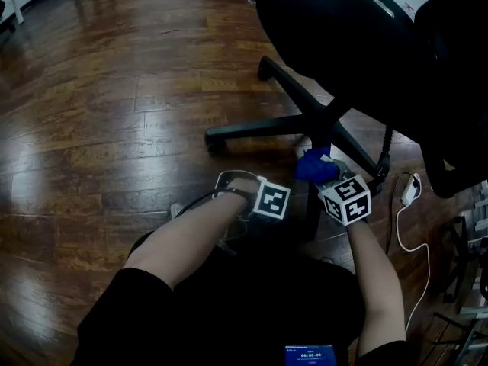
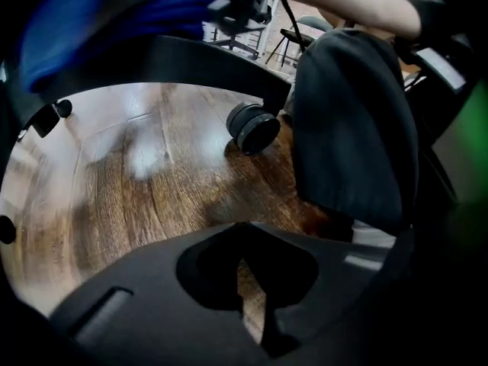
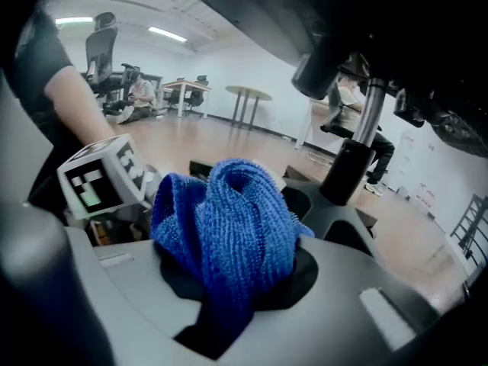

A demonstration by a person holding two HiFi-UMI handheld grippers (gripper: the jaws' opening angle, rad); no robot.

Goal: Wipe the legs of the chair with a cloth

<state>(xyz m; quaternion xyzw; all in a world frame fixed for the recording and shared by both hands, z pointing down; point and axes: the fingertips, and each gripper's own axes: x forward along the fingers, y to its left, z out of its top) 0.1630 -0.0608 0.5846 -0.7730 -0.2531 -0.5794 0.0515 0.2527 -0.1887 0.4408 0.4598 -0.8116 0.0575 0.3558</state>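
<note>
The shiny brown wooden floor holds the black chair on its little wheels, and a white plug with its cable lies close by

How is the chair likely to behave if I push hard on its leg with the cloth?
The chair would probably roll away: its legs end in wheels, and the wood floor looks smooth and glossy. Tipping seems unlikely, since the legs spread wide and low. Its seat looks bulky, so a light wipe may not shift it.
</note>
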